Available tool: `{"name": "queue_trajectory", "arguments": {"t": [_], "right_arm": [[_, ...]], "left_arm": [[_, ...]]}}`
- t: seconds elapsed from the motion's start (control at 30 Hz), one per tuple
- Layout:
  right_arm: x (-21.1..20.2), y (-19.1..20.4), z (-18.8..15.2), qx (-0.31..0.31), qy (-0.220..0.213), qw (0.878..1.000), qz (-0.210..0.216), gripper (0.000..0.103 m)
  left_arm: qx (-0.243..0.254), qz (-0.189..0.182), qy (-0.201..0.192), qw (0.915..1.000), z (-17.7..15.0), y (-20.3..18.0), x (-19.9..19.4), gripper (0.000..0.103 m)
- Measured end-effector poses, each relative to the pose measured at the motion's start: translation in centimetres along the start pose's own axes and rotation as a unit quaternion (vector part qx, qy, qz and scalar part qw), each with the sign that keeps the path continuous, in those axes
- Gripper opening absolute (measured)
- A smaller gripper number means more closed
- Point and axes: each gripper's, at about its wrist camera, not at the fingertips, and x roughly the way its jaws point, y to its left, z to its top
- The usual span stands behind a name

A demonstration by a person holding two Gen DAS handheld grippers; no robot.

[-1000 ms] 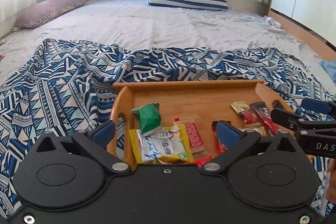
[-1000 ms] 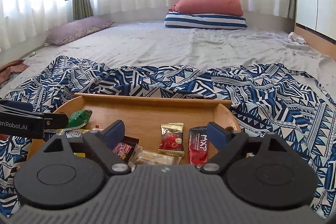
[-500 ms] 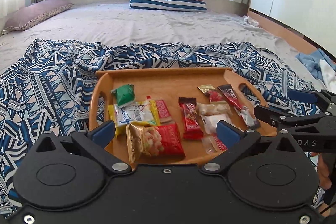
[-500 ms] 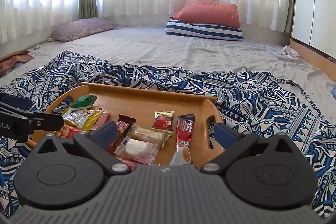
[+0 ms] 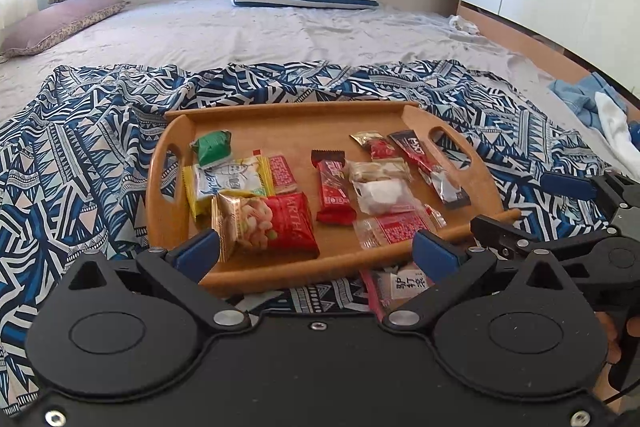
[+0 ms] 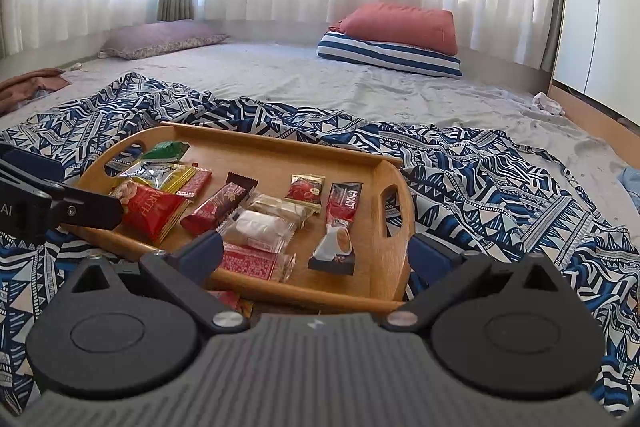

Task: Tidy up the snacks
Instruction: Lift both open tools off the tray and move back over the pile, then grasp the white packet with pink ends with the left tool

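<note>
While snack packets lay strewn in the wooden tray (image 5: pixel 486 183) awaiting sorting, left gripper (image 5: pixel 316 251) and right gripper (image 6: pixel 316 251) both hovered wide open, holding nothing.

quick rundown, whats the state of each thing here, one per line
left gripper: open, nothing between its fingers
right gripper: open, nothing between its fingers
wooden tray: flat on the patterned blanket, holding snacks
green packet: sealed, in the tray
nut bag: sealed, lying flat in the tray
white-and-red packet: outside the tray, on the blanket
</note>
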Motion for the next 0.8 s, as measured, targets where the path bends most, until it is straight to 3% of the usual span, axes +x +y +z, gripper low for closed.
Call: {"name": "queue_trajectory", "arguments": {"t": [0.5,0.8], "right_arm": [[-0.7,-0.3,-4.2,-0.008,0.008,1.0,-0.007,0.103],[-0.4,-0.3,-5.6,0.002,0.013,1.0,0.015,0.103]], "left_arm": [[0.008,0.0,0.031,0.9995,-2.1,-2.7,2.1,0.102],[0.002,0.006,0.058,0.9983,-2.7,-4.2,4.2,0.1]]}}
